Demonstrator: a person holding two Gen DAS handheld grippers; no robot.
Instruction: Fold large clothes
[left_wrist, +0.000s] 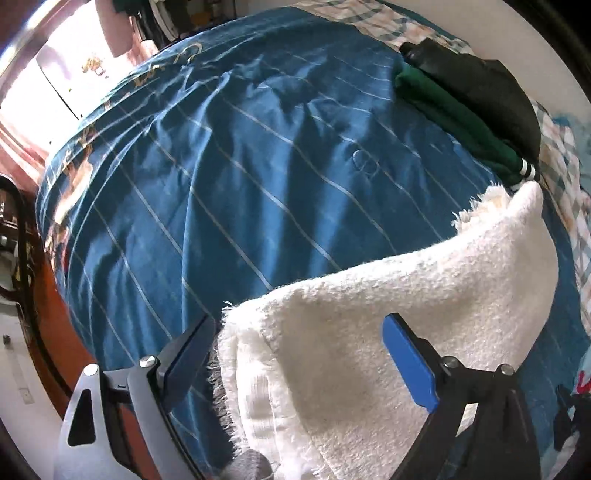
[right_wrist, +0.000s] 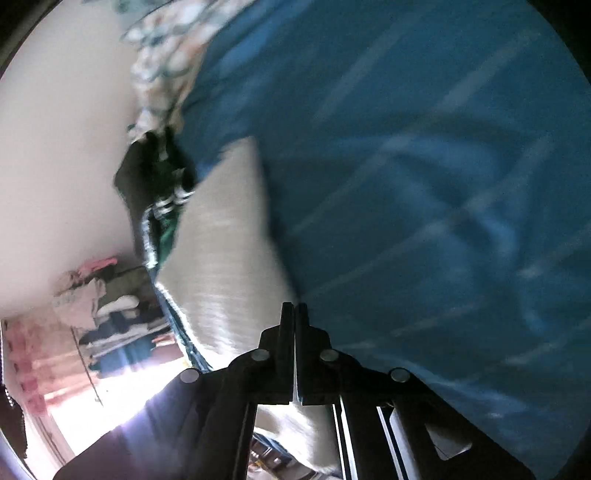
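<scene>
A thick white fleecy cloth (left_wrist: 369, 295) lies folded on the blue striped bedspread (left_wrist: 240, 166). My left gripper (left_wrist: 299, 354) hangs just above the cloth's near end, pointing steeply down. Its jaws stand wide open on either side of the cloth and the blue pads do not press on it. The right wrist view is blurred. There my right gripper (right_wrist: 295, 308) is shut with nothing held, its tips at the edge of the white cloth (right_wrist: 221, 240) where it meets the bedspread (right_wrist: 406, 184).
A folded green garment (left_wrist: 443, 107) and a black one (left_wrist: 480, 77) lie at the bed's far right, beside a checked pillow (left_wrist: 565, 158). A white wall (right_wrist: 55, 147) borders the bed, and a pile of clothes (right_wrist: 103, 295) sits beyond it. Red-brown floor (left_wrist: 62, 332) shows past the bed's left edge.
</scene>
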